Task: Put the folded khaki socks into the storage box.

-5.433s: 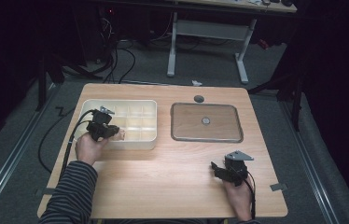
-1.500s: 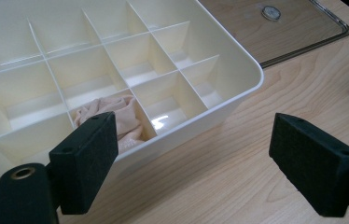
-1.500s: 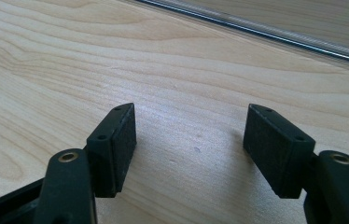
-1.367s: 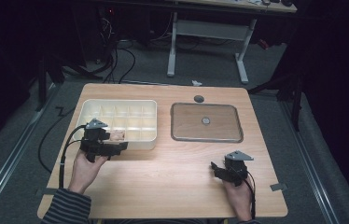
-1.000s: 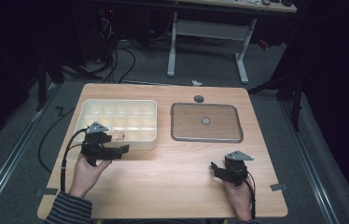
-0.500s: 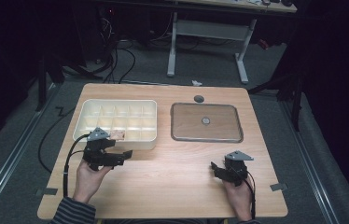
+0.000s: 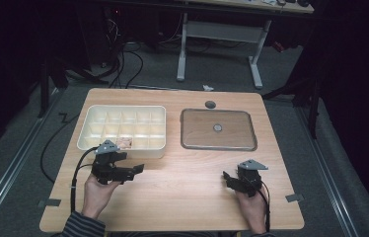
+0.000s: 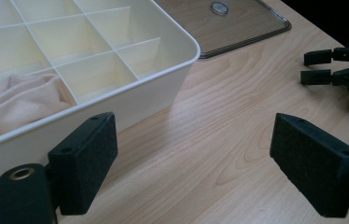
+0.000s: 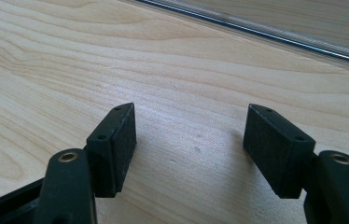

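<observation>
Black foam-faced jaws of the left gripper [image 8: 193, 170] stand wide apart with nothing between them, hovering over bare wood just in front of the near wall of the cream divided tray [image 8: 163, 88]. In the high view the left gripper [image 7: 135, 170] sits off the tray's front edge, its jaws pointing to the right along the table, the person's left hand [image 7: 96, 190] wrapped around its body and a black cable looping back from it toward the table's near-left corner. Inside the tray, in a front-row compartment close to that gripper, lies a folded pale pink cloth [image 8: 21, 100]; from above, the cloth [image 7: 124, 143] shows near the middle of the front row, and the other compartments look bare. The right gripper [image 9: 189, 149] also has its jaws spread and grips nothing, held low over the wooden table [image 9: 116, 56]. In the high view the right gripper [image 7: 228, 178] is well apart from the left one, near the table's front right, held by the right hand [image 7: 251, 207], jaws aimed left. Beyond it, to the right of the tray, a clear flat lid [image 7: 218, 129] with a small round knob lies on the table, and a small dark disc [image 7: 210, 104] rests just behind the lid.
</observation>
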